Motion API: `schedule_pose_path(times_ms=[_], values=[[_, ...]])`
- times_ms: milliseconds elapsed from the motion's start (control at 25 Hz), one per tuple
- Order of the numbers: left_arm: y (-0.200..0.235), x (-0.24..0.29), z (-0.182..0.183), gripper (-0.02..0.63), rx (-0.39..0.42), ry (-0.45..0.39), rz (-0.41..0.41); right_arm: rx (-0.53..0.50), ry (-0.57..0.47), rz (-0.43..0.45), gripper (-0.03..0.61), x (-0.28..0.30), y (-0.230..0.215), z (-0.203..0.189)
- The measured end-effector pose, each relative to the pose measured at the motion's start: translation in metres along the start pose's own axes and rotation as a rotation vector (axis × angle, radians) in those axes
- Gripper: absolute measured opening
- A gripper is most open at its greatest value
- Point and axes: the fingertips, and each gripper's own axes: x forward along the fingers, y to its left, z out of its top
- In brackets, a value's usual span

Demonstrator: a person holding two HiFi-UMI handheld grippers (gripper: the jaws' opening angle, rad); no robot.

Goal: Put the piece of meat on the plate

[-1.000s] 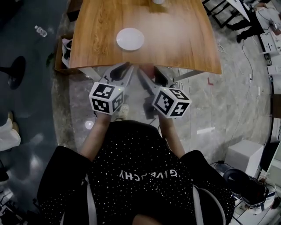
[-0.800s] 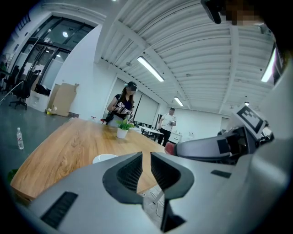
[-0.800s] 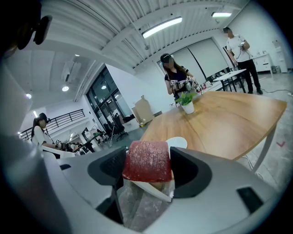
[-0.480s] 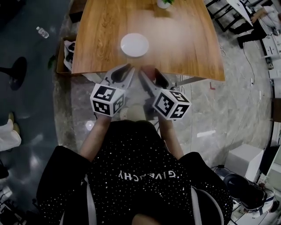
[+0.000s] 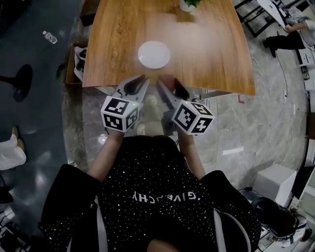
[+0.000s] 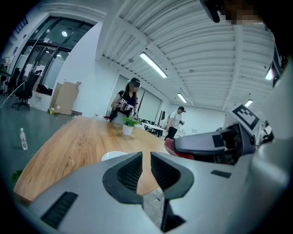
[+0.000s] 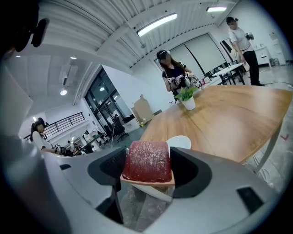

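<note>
A red slab of meat (image 7: 145, 164) on a tan underside sits between the jaws of my right gripper (image 7: 149, 157), which is shut on it. In the head view the meat (image 5: 169, 81) shows just short of the wooden table's near edge (image 5: 167, 84). The white plate (image 5: 153, 54) lies empty on the table ahead, also visible as plate (image 7: 181, 142) and plate (image 6: 112, 155). My left gripper (image 5: 134, 87) hangs level beside the right one, its jaws shut but for a thin slit, with nothing in them (image 6: 146, 169). The right gripper (image 6: 215, 144) and meat (image 6: 176, 148) appear at that view's right.
A small potted plant (image 5: 187, 4) stands at the table's far end. On the floor to the left are a cardboard box (image 5: 78, 54) and a water bottle (image 5: 49, 37). People (image 7: 174, 75) stand beyond the table. Desks and chairs fill the right side (image 5: 275, 19).
Table and plate have slid lower and nearer in the head view; both grippers have come forward toward the table's near edge. The meat stays gripped in the right gripper.
</note>
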Motion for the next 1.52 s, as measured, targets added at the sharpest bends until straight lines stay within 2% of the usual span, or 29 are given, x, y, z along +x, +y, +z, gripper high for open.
schedule_pose_path(times_ms=[480, 920, 1200, 1520], values=[[0.069, 0.079, 0.02, 0.064, -0.055, 0.027, 0.033, -0.007, 0.08, -0.005, 0.302, 0.094, -0.041, 0.042], [0.141, 0.132, 0.032, 0.064, -0.106, 0.059, 0.119, -0.015, 0.174, 0.015, 0.302, 0.172, -0.071, 0.063], [0.167, 0.155, 0.034, 0.065, -0.096, 0.076, 0.147, -0.067, 0.249, 0.025, 0.302, 0.202, -0.086, 0.055], [0.179, 0.163, 0.016, 0.064, -0.096, 0.111, 0.167, -0.142, 0.336, 0.013, 0.302, 0.215, -0.1, 0.027]])
